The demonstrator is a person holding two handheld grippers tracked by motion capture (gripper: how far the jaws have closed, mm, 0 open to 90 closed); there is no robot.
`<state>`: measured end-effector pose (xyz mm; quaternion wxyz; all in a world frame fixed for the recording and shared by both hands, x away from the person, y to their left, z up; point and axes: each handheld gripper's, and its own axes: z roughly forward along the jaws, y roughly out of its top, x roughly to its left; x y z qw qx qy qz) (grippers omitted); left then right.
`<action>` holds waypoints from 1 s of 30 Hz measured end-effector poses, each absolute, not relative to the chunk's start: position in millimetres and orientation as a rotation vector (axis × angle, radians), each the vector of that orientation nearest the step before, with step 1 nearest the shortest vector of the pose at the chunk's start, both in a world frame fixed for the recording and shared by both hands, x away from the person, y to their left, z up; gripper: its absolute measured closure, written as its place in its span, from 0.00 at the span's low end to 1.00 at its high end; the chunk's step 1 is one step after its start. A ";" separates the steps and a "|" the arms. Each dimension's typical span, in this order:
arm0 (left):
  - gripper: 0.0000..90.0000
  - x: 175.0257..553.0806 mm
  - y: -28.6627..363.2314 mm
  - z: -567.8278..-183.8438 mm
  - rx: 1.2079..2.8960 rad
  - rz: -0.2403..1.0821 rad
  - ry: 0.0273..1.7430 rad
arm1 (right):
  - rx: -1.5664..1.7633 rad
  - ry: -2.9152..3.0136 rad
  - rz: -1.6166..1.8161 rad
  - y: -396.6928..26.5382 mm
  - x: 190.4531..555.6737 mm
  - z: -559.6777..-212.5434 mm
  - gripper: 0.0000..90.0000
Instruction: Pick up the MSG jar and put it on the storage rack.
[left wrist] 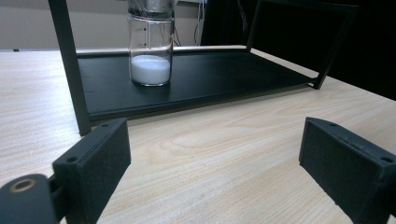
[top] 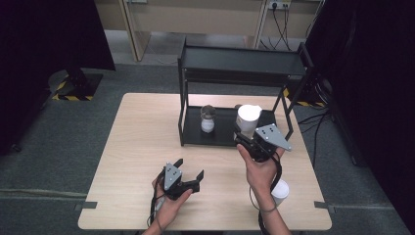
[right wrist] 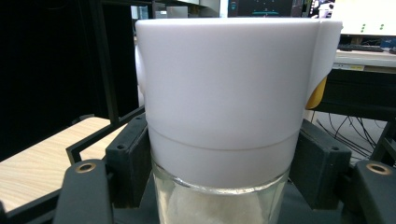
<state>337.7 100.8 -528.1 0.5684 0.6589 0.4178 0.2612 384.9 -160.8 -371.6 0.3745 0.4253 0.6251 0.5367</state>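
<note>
Currently, one white-lidded jar (top: 247, 119) is pinched upright between the jaws of the right gripper (top: 244, 137), its long axis vertical, over the front edge of the black shelf (top: 191, 132), toward two o'clock on the table (top: 142, 127). A second jar (top: 208, 119), part-filled with white powder, is set on the shelf tray at twelve o'clock from the left gripper (top: 188, 172), whose jaws are spread and empty.

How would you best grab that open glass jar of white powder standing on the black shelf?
Grip the jar around its straight glass wall, above the powder, coming level from the table-side open front. It stands upright, and the open left claw already faces it.
</note>
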 end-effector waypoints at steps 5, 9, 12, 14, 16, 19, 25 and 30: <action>0.09 337.7 100.8 -528.1 1.547 0.613 0.982 | 1.095 1.601 1.370 -157.8 390.6 -368.3 0.34; 0.09 337.8 100.9 -528.1 1.547 0.613 0.983 | 1.096 1.604 1.368 -154.3 394.7 -365.3 0.34; 0.09 337.8 100.8 -528.1 1.547 0.613 0.982 | 1.097 1.604 1.366 -151.2 398.1 -363.0 0.34; 0.09 337.7 100.8 -528.1 1.547 0.613 0.982 | 1.097 1.602 1.366 -150.0 400.0 -362.0 0.34; 0.09 337.7 100.7 -528.1 1.547 0.614 0.981 | 1.104 1.600 1.366 -148.7 402.3 -361.2 0.34; 0.10 337.7 100.6 -528.1 1.547 0.615 0.981 | 1.110 1.600 1.361 -146.8 406.0 -360.7 0.34; 0.10 337.7 100.5 -528.1 1.547 0.615 0.980 | 1.126 1.597 1.357 -143.8 414.3 -360.0 0.34; 0.10 337.8 100.4 -528.1 1.549 0.614 0.981 | 1.144 1.597 1.348 -142.1 421.8 -359.6 0.34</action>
